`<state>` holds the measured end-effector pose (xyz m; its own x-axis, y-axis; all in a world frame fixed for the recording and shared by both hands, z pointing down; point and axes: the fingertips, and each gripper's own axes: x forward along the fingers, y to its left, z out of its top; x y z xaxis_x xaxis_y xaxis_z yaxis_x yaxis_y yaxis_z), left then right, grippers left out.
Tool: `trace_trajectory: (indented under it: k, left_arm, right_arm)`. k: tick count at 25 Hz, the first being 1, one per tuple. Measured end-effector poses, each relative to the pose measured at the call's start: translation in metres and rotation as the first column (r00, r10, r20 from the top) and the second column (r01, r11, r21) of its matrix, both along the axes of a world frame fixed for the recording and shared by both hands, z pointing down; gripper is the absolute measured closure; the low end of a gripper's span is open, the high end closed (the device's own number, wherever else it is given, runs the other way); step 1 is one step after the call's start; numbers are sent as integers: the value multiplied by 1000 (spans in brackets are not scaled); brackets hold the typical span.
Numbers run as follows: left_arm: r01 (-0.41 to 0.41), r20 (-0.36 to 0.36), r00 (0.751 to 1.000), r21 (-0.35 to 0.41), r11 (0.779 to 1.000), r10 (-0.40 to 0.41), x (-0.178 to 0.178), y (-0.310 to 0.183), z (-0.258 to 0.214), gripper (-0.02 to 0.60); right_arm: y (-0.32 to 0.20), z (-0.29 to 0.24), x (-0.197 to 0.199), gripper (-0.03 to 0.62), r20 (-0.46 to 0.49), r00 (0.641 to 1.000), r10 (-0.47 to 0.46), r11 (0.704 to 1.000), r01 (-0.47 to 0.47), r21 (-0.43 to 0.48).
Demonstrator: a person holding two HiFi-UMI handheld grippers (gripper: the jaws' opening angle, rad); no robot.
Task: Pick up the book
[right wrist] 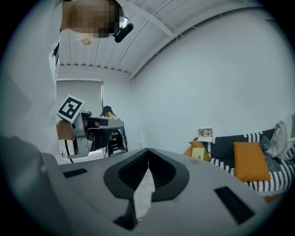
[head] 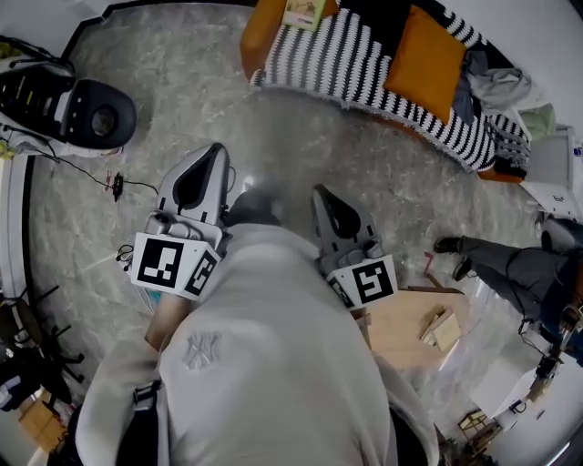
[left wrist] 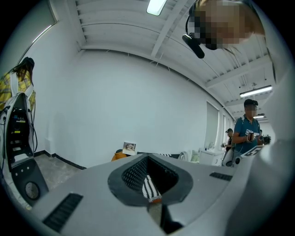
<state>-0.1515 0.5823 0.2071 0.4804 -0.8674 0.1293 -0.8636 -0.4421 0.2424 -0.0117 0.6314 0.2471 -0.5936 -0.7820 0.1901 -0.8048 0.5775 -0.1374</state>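
Green book (head: 304,11) at striped sofa (head: 355,55) end, orange cushion (head: 424,62), marble floor (head: 182,91)

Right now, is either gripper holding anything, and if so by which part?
Nothing is held. The left gripper and the right gripper both have jaws together with nothing between them. The book sits untouched on the sofa.

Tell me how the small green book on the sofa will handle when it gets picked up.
The green book looks small and thin, so it is probably light and fairly stiff. It seems propped against an orange cushion on the striped sofa, so a nudge may tip it flat onto the soft surface.
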Motion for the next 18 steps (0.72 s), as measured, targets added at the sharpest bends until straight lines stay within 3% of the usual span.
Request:
trace_trajectory:
  k: [9, 18]
  left_arm:
    - [-9, 16, 1000, -23, 1000, 9, 3, -13, 6, 572]
    - [-23, -3, 1000, -52, 998, 23, -3, -64, 16, 572]
  right_arm:
    - [-8, 15, 7, 576, -24, 1000, 0, 1000, -1, -29]
    - [-59, 20, 2, 576, -13, 999, 45, 996, -45, -71]
